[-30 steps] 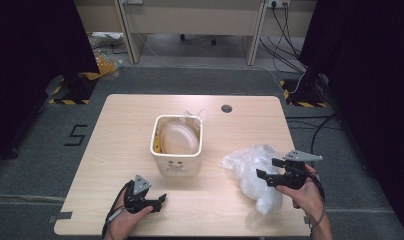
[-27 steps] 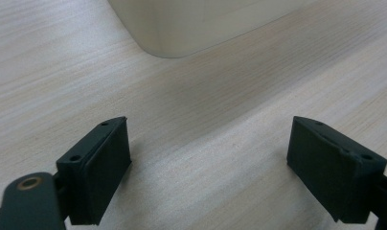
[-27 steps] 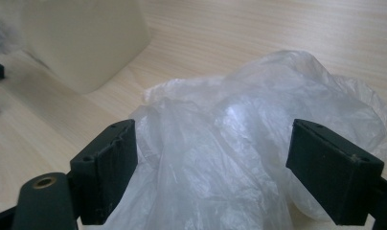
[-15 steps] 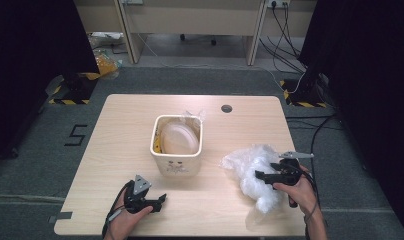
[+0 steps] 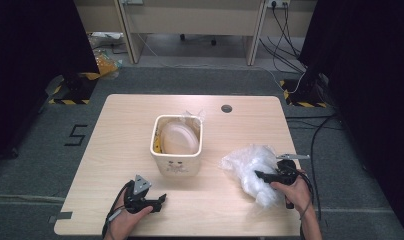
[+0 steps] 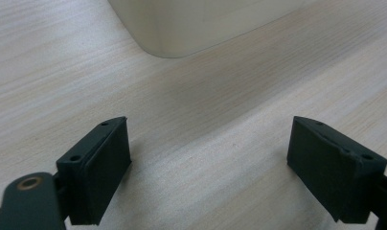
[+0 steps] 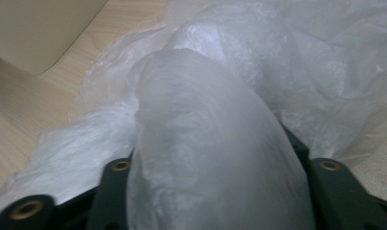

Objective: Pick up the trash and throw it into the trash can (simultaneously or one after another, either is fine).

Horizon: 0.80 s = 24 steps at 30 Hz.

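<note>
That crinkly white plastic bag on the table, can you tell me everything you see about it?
The plastic bag is thin, see-through white film, crumpled into a loose puffy heap. It lies on the wooden table, to the right of the cream bin and apart from it. The right hand-held gripper has just been closing its jaws on it: a thick fold of bag bulges up between them, bunched tight. The rest spreads wrinkled on the tabletop.

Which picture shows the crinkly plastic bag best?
The high view: the whole plastic bag lies on the table with the right gripper in it. The right gripper view shows a bunched fold up close; the left gripper view shows bare tabletop.
</note>
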Each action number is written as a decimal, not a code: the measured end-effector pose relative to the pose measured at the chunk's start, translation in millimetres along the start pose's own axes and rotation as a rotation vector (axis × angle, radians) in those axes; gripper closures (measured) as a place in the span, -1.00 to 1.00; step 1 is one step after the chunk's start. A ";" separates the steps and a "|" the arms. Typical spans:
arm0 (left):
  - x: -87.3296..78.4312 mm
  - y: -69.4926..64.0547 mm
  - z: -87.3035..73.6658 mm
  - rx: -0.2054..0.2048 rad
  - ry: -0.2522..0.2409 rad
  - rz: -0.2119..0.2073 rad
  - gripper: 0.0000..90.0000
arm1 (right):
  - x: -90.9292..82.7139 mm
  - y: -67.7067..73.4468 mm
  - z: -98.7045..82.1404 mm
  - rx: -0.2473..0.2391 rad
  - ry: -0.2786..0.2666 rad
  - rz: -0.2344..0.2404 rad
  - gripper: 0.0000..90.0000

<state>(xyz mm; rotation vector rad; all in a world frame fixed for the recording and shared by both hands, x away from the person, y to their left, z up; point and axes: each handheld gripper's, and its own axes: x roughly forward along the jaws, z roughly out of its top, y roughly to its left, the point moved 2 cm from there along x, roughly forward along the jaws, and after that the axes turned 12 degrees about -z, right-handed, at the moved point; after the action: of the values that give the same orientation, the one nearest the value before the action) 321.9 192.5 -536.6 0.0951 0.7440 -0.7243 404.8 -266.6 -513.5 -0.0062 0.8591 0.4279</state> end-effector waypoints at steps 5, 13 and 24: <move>0.0 0.0 0.0 0.000 0.000 0.000 -0.69 | -6.0 -1.7 -1.1 -0.001 -0.037 0.022 0.55; 0.1 0.1 0.0 0.000 -0.001 -0.001 -0.69 | -26.1 -3.4 8.0 0.019 -0.130 0.061 0.64; 0.1 0.0 0.0 0.000 -0.001 -0.001 -0.69 | -68.0 3.8 32.1 -0.003 -0.260 0.090 0.66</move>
<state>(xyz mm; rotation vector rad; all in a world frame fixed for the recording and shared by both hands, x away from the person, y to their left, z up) 321.9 192.5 -536.7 0.0941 0.7431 -0.7251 387.9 -282.2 -441.8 0.0836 0.6035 0.5023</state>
